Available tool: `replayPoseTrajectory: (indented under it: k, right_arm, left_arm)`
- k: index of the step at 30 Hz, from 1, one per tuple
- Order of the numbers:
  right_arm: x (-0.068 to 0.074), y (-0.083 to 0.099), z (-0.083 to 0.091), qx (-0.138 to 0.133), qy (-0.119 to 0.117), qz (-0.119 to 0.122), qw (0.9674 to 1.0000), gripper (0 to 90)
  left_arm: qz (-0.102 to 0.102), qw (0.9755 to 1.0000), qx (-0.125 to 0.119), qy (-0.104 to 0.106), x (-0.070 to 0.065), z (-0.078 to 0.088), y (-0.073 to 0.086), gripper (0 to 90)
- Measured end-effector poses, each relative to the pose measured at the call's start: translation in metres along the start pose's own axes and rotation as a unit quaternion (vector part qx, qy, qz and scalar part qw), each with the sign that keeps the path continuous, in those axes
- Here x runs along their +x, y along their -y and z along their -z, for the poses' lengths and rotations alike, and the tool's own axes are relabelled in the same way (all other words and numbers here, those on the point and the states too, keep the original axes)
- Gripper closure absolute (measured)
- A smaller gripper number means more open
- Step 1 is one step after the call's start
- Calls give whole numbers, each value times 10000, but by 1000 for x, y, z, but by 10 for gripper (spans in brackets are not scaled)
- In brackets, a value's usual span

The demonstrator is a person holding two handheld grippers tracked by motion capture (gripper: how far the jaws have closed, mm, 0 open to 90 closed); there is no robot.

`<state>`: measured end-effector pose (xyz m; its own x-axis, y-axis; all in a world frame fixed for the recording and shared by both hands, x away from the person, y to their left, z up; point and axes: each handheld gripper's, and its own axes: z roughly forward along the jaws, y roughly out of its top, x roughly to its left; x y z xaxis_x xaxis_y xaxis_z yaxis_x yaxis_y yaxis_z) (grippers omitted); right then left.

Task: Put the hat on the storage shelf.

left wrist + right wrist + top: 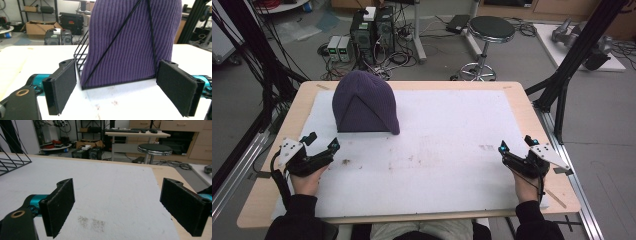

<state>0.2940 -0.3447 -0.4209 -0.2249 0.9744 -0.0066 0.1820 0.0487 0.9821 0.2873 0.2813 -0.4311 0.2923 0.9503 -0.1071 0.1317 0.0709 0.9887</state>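
Two hand-held grippers, left gripper (323, 145) and right gripper (517, 148), are parked with jaws wide open and empty at the white-padded counter (452, 150) edges, so nothing looks started yet, with the purple ribbed knit beanie (366, 102) draped over a black wire rack (81, 56) at far left.

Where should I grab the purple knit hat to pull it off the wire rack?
Probably pinch the purple knit hat at its rounded crown from above: the knit looks slack there, while lower down it is stretched tight over the black wire rack. The left gripper, open, sits nearest.
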Motion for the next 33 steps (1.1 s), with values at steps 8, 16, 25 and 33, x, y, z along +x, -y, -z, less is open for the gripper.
replayPoseTrajectory:
  k: [8, 16, 25, 33]
  right_arm:
    - [1, 18, 11, 11, 417, -106, 9991, 118]
    - [18, 22, 7, 18, 242, 206, 9995, 118]
    - [18, 21, 3, 2, 157, 210, 9997, 117]
    - [21, 18, 6, -153, 202, 372, 9990, 118]
  left_arm:
    - [-19, 9985, -146, -527, -1, 9, 8, 148]
    - [72, 9986, -195, -479, -3, 12, 13, 148]
    - [268, 9979, -206, -554, 2, 17, 15, 148]
    - [256, 9983, -214, -474, 1, 18, 15, 149]
